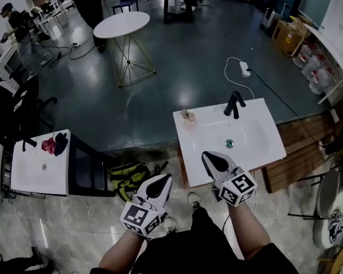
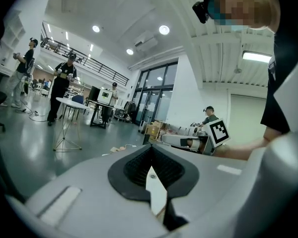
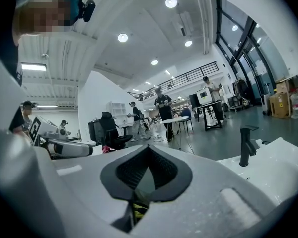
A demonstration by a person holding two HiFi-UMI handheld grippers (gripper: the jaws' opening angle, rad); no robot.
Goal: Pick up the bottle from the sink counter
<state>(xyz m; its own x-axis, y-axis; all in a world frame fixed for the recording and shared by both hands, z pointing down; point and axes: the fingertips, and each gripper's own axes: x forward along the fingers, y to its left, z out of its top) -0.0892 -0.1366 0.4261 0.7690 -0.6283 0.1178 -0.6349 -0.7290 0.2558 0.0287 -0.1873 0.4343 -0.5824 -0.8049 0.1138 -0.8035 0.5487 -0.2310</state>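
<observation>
I have both tools closed tight with nothing in them: the left gripper [image 1: 162, 180] hangs off the sink counter's [image 1: 263, 124] near-left corner, and the right gripper [image 1: 209, 156] sits over its near edge, its ribbed black pads pressed together. The counter is a glossy white slab with a shallow moulded basin, a round metal drain [image 1: 229, 144] and an angular matte-black tap [image 1: 234, 104] at the back. The bottle [image 1: 187, 116] stands upright on the counter's far-left corner, small and pale with a brownish top. Beyond the counter lies dark polished floor [image 1: 177, 67] with a round white table [image 1: 122, 24]. Wooden planks [image 1: 303, 147] lie to its right.
</observation>
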